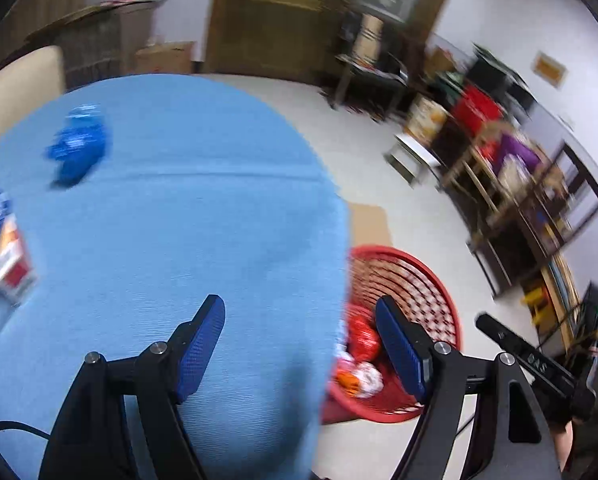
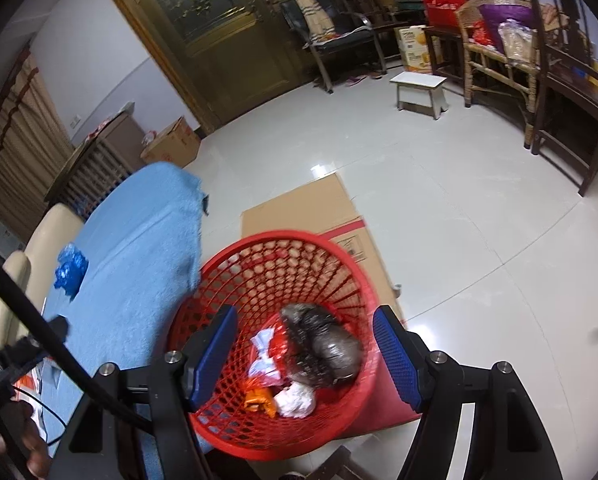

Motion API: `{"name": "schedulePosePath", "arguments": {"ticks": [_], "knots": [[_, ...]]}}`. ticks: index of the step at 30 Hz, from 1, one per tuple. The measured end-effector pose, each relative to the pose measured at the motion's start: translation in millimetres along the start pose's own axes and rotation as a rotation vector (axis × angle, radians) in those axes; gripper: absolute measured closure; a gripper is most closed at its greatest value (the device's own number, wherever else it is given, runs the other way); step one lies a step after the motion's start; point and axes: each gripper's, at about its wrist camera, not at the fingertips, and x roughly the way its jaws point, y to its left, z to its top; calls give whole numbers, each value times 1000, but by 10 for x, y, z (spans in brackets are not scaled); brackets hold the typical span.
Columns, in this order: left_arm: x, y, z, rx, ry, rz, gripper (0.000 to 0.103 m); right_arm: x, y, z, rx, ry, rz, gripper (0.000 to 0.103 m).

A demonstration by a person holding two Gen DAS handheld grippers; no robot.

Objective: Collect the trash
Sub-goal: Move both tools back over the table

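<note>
A red mesh basket [image 2: 323, 264] stands on the floor beside the blue-covered table [image 1: 179, 216]. Inside it lie a dark crumpled bag [image 2: 323, 344], white paper [image 2: 297, 400] and orange and red wrappers. My right gripper [image 2: 303, 352] hangs open over the basket with nothing between its fingers. My left gripper [image 1: 299, 344] is open and empty, straddling the table's right edge, with the basket [image 1: 415, 280] behind its right finger. On the cloth lie a crumpled blue wrapper [image 1: 79, 148], also the blue wrapper [image 2: 71, 268] in the right wrist view, and a blue, red and white packet [image 1: 3, 248] at the far left.
Flattened cardboard [image 2: 311, 212] lies on the tiled floor under the basket. A small white stool [image 2: 419, 92], chairs and cluttered shelves line the far right. A cardboard box [image 2: 171, 144] and a wooden door stand at the back. A cream chair [image 2: 27, 264] sits beyond the table.
</note>
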Motion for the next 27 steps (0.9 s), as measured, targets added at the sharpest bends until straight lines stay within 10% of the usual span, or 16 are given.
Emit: {"name": "schedulePosePath", "arguments": {"ticks": [27], "knots": [[-791, 1960, -241, -290, -170, 259, 25, 422, 1885, -622, -381, 146, 141, 29]]}}
